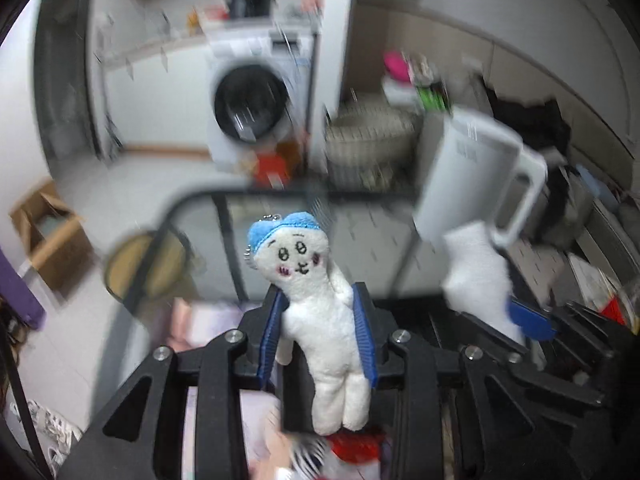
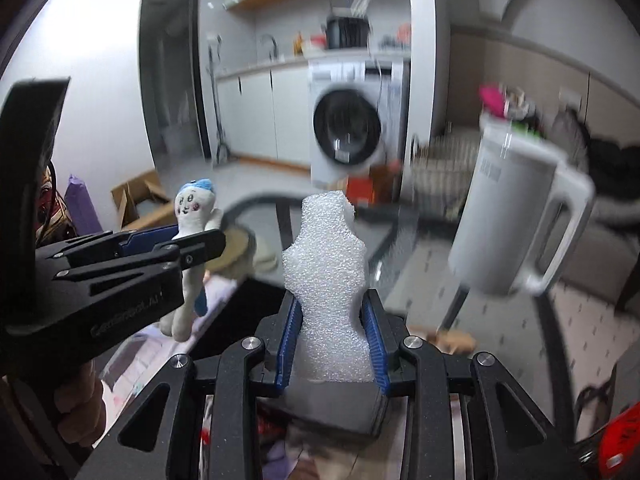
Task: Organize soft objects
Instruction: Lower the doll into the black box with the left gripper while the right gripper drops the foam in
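Left gripper (image 1: 324,328) pinches plush doll (image 1: 320,312), upright between its pads | right gripper (image 2: 332,340) clamps foam piece (image 2: 326,280), long axis upright | both above glass table (image 2: 420,264), near edge

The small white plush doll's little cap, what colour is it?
Blue cap on the white plush doll, clearest in the left wrist view.

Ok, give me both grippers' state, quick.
Left gripper: closed on the white plush doll with the blue cap.
Right gripper: closed on the white foam piece.
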`<state>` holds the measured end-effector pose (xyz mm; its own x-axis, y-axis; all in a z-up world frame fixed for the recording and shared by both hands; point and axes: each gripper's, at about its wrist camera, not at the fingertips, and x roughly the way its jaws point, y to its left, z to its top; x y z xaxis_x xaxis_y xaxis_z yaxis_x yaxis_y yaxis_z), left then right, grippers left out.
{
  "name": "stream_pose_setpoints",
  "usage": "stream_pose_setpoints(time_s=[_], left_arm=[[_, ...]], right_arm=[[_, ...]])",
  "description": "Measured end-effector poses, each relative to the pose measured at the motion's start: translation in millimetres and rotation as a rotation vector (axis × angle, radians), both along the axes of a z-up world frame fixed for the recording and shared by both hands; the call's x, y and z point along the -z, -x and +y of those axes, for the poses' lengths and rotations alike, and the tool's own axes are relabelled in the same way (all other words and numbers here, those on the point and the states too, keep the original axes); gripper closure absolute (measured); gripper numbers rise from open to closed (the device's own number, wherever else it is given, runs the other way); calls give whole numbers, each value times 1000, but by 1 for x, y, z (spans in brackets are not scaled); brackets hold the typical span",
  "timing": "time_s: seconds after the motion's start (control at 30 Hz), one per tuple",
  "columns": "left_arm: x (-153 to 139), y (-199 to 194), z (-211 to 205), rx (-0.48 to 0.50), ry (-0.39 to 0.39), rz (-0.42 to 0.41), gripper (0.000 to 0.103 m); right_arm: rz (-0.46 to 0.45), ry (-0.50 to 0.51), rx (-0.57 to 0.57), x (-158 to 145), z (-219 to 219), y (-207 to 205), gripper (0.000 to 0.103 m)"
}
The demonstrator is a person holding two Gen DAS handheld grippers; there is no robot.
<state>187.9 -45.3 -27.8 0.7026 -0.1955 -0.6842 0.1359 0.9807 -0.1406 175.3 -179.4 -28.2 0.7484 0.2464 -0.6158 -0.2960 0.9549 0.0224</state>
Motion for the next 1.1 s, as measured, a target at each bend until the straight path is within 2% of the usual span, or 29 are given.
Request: stream_pose_setpoints(time_s=[0.03, 0.13, 0.2, 0.37, 0.6, 0.77, 1.1], left_arm=[[11, -8, -1, 11, 25, 65, 71], [36, -19, -8, -3, -17, 158, 71], [45, -21, -16, 8, -40, 179, 71], [62, -21, -22, 33, -73, 241, 71], [64, -15, -25, 26, -126, 265, 69], [59, -13, -18, 27, -101, 271, 58], [50, -5, -3, 36, -2, 302, 55]], right_arm=[[42, -8, 1, 7, -1, -6, 72], [175, -9, -19, 31, -2, -22, 72], [229, -8, -19, 47, -2, -27, 72], [292, 2, -31, 63, -3, -34, 72], [328, 8, -32, 64, -2, -33, 71], [353, -18, -22, 63, -4, -35, 69], [345, -61, -21, 53, -7, -28, 55]])
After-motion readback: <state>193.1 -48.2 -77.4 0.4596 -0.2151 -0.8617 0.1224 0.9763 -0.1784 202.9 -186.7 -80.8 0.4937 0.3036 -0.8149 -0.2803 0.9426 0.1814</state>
